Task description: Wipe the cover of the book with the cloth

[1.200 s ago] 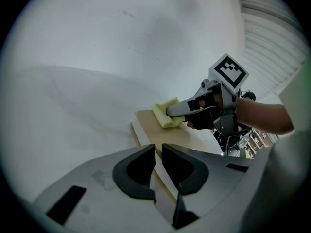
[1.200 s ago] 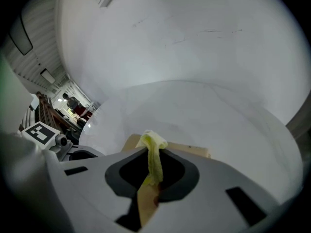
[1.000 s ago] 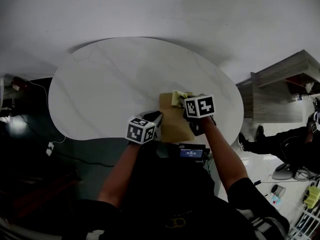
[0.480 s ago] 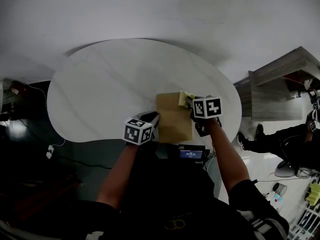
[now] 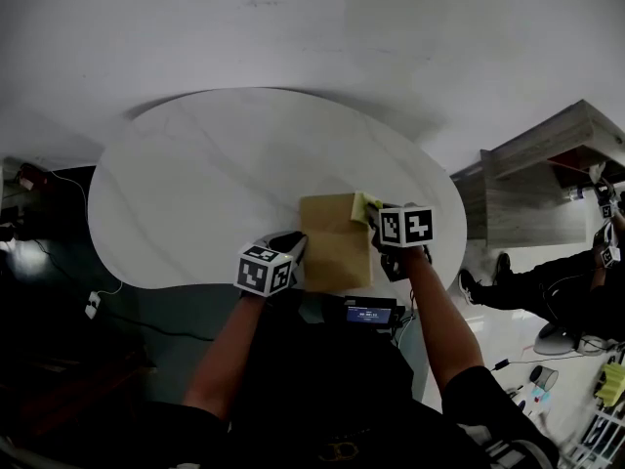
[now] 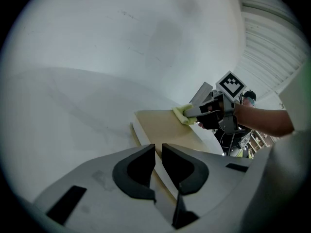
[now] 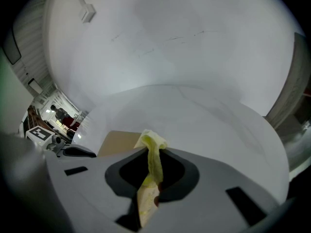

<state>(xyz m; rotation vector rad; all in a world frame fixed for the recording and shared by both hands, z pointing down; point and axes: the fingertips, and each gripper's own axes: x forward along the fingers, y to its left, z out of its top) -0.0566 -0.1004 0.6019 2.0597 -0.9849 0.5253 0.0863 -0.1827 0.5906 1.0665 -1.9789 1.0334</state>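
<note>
A tan book [image 5: 332,247] lies flat near the front edge of the white oval table [image 5: 205,184]. My right gripper [image 5: 379,215] is shut on a yellow cloth [image 5: 367,205], which touches the book's far right corner. In the right gripper view the cloth [image 7: 151,147] hangs pinched between the jaws of the gripper [image 7: 154,154], above the book [image 7: 116,142]. My left gripper [image 5: 291,248] sits at the book's near left edge. Its jaws [image 6: 158,155] are shut, with the book [image 6: 163,127] running beneath them. The left gripper view also shows the cloth [image 6: 181,113] under the right gripper [image 6: 190,112].
A small device with a lit screen [image 5: 369,313] sits at the table's near edge, close to my body. A wooden shelf unit [image 5: 547,169] stands to the right, and a person [image 5: 547,281] sits on the floor beside it. Cables [image 5: 93,296] lie on the dark floor at left.
My right gripper has slid the cloth rightward along the book's far edge to its right corner. The left gripper has stayed at the book's near left edge.
</note>
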